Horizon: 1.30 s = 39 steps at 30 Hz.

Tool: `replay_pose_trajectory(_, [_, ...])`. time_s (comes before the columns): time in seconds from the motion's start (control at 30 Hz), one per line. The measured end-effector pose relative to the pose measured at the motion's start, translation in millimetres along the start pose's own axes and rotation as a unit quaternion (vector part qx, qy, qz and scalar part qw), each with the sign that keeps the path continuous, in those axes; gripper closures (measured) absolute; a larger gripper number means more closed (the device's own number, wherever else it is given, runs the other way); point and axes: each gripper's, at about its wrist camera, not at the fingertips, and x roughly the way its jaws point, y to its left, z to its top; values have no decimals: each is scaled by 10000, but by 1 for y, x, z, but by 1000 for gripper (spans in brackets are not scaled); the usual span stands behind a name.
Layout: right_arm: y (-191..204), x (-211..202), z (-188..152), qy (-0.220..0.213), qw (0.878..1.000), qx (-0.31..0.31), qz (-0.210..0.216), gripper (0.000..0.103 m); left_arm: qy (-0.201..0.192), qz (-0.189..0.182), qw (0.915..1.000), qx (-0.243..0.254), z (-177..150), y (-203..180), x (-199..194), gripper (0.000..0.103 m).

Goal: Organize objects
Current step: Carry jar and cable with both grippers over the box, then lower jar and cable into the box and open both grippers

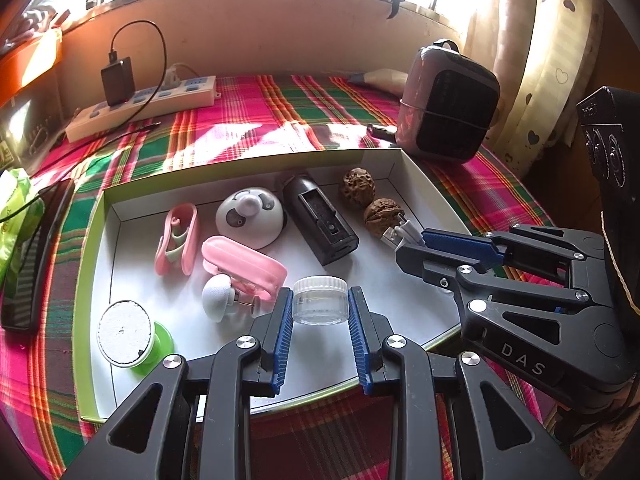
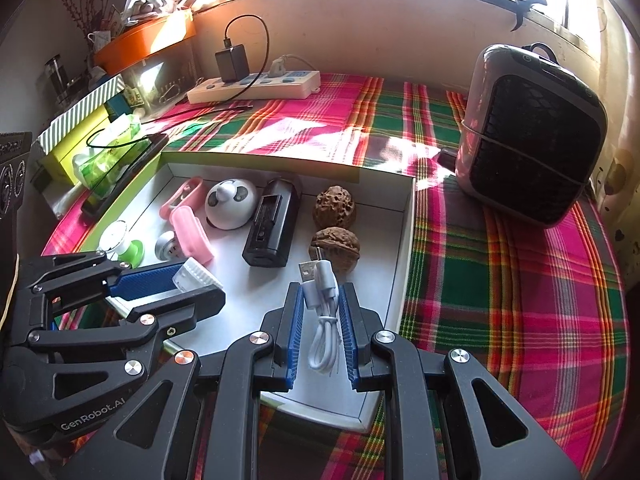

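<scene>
Left gripper (image 1: 320,312) clamps small clear plastic jar with white lid (image 1: 320,299) at near edge of shallow white cardboard tray (image 1: 416,176); right gripper (image 2: 322,320) pinches coiled white USB cable (image 2: 323,312) beside two brown walnuts (image 2: 334,224).

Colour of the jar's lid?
White, on the small clear plastic jar; clearest in the left wrist view.

Seen from my left wrist, my right gripper (image 1: 404,240) bears "DAS" on its black body. From my right wrist, my left gripper (image 2: 192,280) reads "GenRobot.AI" on its body.
</scene>
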Motion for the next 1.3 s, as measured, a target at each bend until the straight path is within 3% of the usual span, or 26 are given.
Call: replay_pose_trajectory(1.3, [9,4,-2,34,9997,-233,-114,83,44,157,9998,-59,0,4,4,76])
